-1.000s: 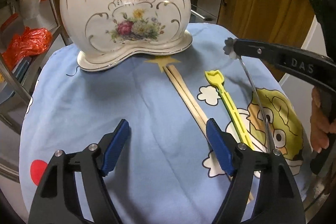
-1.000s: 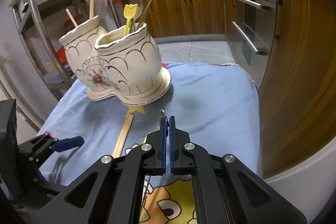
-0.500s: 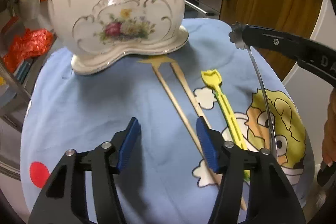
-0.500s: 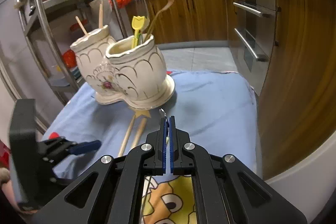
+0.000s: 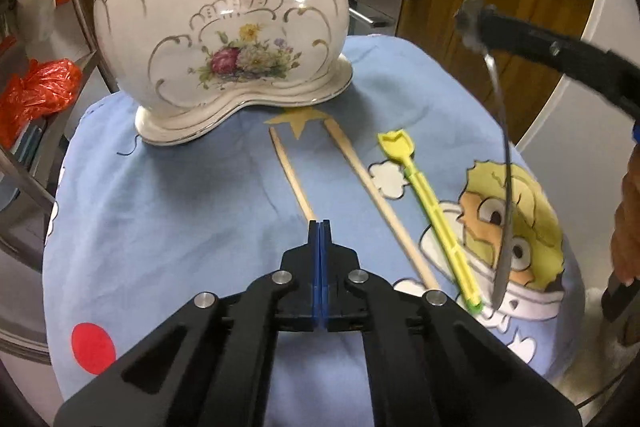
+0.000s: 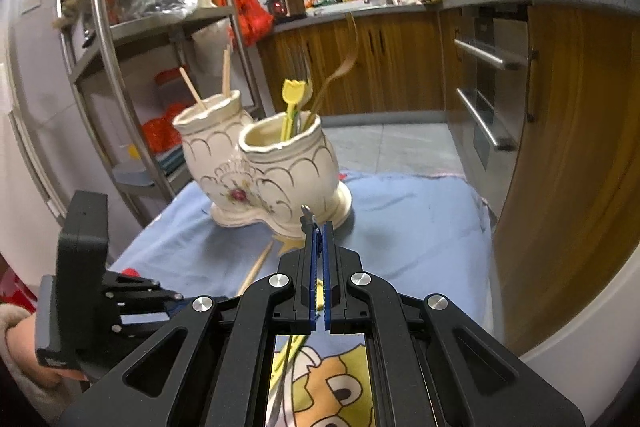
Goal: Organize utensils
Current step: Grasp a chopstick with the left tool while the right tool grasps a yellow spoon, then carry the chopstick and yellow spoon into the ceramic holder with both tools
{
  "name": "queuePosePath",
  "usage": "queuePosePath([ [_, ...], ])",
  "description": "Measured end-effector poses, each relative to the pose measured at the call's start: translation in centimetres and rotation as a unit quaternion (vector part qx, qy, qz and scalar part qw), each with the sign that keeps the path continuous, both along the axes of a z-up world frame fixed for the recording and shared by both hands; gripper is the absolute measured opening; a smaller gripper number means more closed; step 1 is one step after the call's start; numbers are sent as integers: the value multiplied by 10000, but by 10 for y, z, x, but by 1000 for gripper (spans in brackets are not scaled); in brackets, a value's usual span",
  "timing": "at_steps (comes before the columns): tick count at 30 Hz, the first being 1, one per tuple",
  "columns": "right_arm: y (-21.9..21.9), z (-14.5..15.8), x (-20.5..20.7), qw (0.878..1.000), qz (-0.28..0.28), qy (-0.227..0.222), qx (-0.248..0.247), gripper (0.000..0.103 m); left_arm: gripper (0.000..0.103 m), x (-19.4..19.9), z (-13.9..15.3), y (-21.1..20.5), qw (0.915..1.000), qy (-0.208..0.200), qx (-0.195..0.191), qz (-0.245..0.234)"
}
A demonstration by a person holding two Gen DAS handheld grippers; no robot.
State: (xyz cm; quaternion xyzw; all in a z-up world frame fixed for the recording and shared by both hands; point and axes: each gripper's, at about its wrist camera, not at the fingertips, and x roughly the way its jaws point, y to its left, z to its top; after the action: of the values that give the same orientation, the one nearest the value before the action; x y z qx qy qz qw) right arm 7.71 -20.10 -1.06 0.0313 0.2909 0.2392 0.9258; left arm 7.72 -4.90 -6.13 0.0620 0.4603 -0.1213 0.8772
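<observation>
A cream two-pot ceramic holder (image 5: 224, 39) with a flower print stands at the back of the blue cloth (image 5: 160, 219); it also shows in the right wrist view (image 6: 264, 171). My left gripper (image 5: 319, 227) is shut on one wooden chopstick (image 5: 292, 179). A second chopstick (image 5: 376, 195) and a yellow plastic fork (image 5: 432, 215) lie on the cloth to its right. My right gripper (image 6: 317, 231) is shut on a thin metal utensil (image 5: 505, 187) that hangs down above the cloth, seen at the right of the left wrist view.
The holder's pots hold a yellow fork (image 6: 294, 99), metal utensils and chopsticks (image 6: 226, 75). A steel shelf rack (image 6: 120, 67) stands left of the table. Wooden cabinets (image 6: 400, 67) and an oven (image 6: 492, 87) stand behind and to the right.
My left gripper closed from wide open onto one chopstick, which now lies apart from the other. My right gripper rose with the metal utensil.
</observation>
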Motion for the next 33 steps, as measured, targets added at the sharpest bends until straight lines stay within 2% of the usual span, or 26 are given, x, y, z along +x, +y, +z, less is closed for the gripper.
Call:
queuePosePath([
  [7,11,1,-2,9999,85,-42,-52,3,1,1,-11,5,9998,-31,-176,127],
  [8,11,1,-3,9999,89,-42,-59,3,2,2,-12,3,9998,-39,-168,137],
  [10,13,0,-3,9999,92,-27,-79,3,13,5,-15,2,9997,6,-165,198],
  [12,12,0,-3,9999,99,-26,-80,3,15,5,-16,1,9994,74,-264,219],
  [15,13,1,-4,9999,99,-47,-75,3,16,10,-19,-3,9996,0,-132,231],
  [17,13,2,-5,9999,96,-85,-54,3,11,14,-21,-6,9996,-55,-63,262],
  [20,10,8,-11,9997,69,-239,-9,3,9,18,-21,-5,9995,-12,-185,255],
  [21,9,10,-13,9995,54,-303,0,3,4,18,-20,-3,9995,-12,-220,242],
  [23,5,16,-17,9991,13,-433,45,3,4,14,-17,0,9995,-54,-267,170],
  [29,-1,34,-29,9958,-173,-887,173,3,4,-3,7,7,9977,-517,-434,-113],
  [33,-1,47,-38,9915,-308,-1256,142,3,4,-18,37,17,9903,-1210,-653,-219],
])
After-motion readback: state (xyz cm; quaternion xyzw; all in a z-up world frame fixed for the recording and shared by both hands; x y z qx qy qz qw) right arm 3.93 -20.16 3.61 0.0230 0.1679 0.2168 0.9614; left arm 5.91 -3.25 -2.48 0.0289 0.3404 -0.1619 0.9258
